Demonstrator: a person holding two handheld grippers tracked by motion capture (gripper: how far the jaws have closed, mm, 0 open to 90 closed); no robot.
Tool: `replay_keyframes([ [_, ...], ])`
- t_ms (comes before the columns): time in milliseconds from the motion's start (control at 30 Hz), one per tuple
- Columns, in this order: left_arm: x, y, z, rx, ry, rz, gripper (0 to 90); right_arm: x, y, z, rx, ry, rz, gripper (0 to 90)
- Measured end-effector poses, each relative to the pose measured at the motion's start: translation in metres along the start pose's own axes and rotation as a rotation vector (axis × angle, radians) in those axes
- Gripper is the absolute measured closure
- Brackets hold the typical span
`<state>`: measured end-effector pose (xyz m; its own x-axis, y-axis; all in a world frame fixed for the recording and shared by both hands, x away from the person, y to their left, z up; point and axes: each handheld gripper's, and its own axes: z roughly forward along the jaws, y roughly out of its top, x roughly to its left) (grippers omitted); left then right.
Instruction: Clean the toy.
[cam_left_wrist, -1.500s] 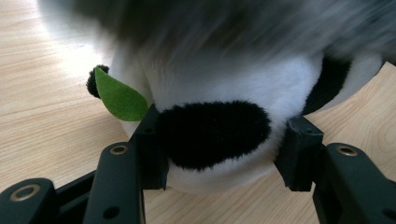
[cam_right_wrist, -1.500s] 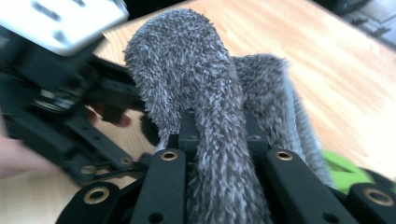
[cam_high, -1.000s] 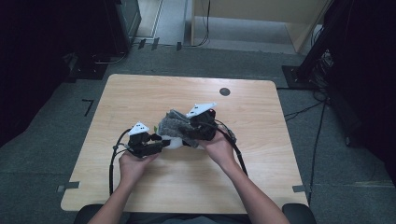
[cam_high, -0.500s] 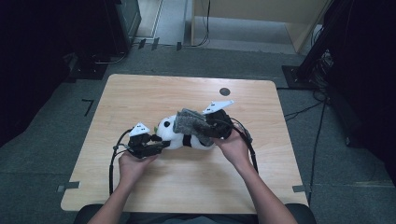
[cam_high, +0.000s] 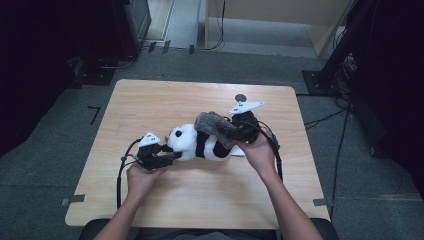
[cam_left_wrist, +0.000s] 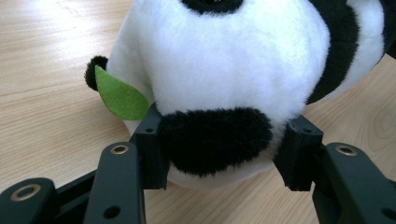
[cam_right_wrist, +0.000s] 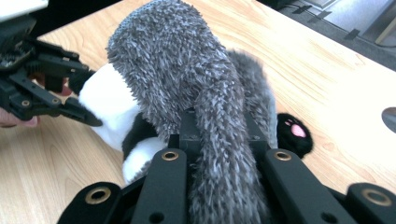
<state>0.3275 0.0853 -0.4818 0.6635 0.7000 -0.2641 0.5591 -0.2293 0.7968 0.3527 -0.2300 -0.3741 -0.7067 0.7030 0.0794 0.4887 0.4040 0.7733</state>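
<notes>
- Panda toy (cam_high: 200, 145), a black-and-white plush, lies on its side on the light wooden tabletop (cam_high: 165, 105), between both tools.
- Left tool (cam_high: 167, 156) is clamped on the panda's black ear (cam_left_wrist: 215, 140), beside a green felt leaf (cam_left_wrist: 122, 97).
- Right tool (cam_right_wrist: 219, 135) is closed tight on a shaggy grey fabric piece (cam_right_wrist: 187, 70) draped over the panda's body.
- Black paw with pink pads (cam_right_wrist: 292, 133) rests on the wood.

Your left gripper (cam_high: 167, 156) meets the head end of the panda toy (cam_high: 200, 142), which lies on its side across the middle of the table (cam_high: 150, 100). Your right gripper (cam_high: 235, 131) holds a grey furry cloth (cam_high: 212, 125) draped over the panda's body. A small dark disc (cam_high: 240, 97) sits near the table's far edge.
</notes>
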Motion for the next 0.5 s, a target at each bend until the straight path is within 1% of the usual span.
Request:
replay_keyframes([
  [100, -0.001, 0.000, 0.000, 0.004, 0.000, 0.001, 45.9, -0.007, -0.003, -0.004, -0.009, 0.002, 0.035, 78.0],
  [267, -0.001, -0.001, 0.000, 0.007, 0.002, -0.002, 45.8, -0.013, -0.007, -0.010, -0.032, 0.004, 0.050, 78.0],
  [400, -0.001, -0.001, 0.000, 0.009, 0.003, -0.005, 45.9, -0.021, -0.013, -0.016, -0.043, -0.006, 0.082, 78.0],
  [433, -0.001, -0.001, 0.000, 0.009, 0.003, -0.006, 45.9, -0.023, -0.014, -0.017, -0.048, -0.006, 0.081, 78.0],
  [500, 0.000, 0.000, 0.000, 0.009, 0.005, -0.010, 45.9, -0.027, -0.017, -0.021, -0.048, -0.016, 0.096, 78.0],
])
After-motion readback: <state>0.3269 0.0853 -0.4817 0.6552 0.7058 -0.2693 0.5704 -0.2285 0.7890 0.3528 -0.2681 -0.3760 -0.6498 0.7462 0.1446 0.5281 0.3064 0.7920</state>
